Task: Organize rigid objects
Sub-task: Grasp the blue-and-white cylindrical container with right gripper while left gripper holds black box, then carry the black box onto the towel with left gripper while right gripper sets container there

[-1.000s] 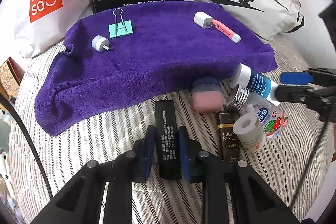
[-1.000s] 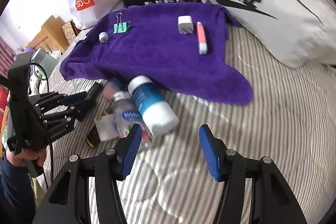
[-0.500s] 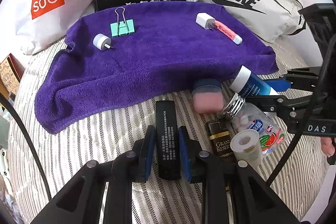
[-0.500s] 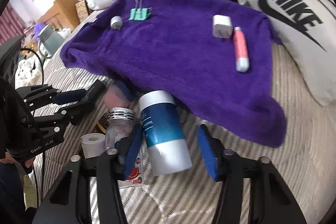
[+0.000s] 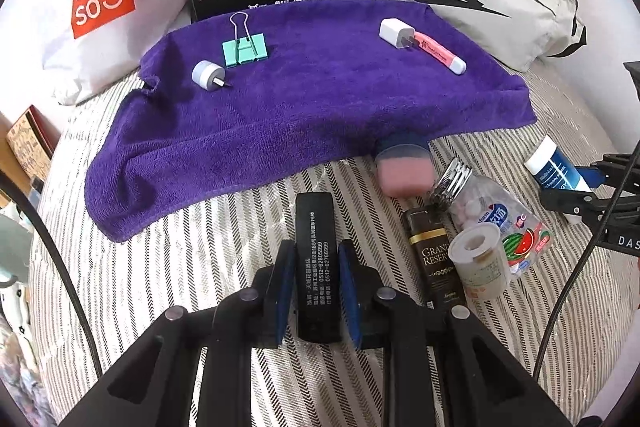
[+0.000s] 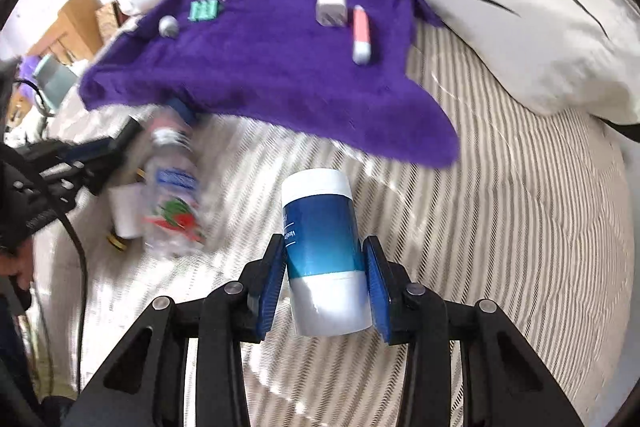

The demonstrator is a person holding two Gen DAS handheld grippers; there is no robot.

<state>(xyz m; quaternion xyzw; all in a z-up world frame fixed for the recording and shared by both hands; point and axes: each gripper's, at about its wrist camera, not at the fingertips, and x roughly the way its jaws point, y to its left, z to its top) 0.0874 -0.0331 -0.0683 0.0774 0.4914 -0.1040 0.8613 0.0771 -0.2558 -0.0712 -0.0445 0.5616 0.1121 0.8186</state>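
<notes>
The left gripper (image 5: 316, 291) is clenched on a flat black box (image 5: 317, 259) that lies on the striped bed (image 5: 180, 267), just in front of the purple towel (image 5: 312, 107). The right gripper (image 6: 325, 283) grasps a blue and white bottle (image 6: 322, 247) between both pads. A candy jar (image 5: 496, 215) and a tape roll (image 5: 480, 259) lie beside the black box

Bright even indoor light, soft shadows, strong fisheye bending with dark corners, right wrist view motion-blurred at left
</notes>
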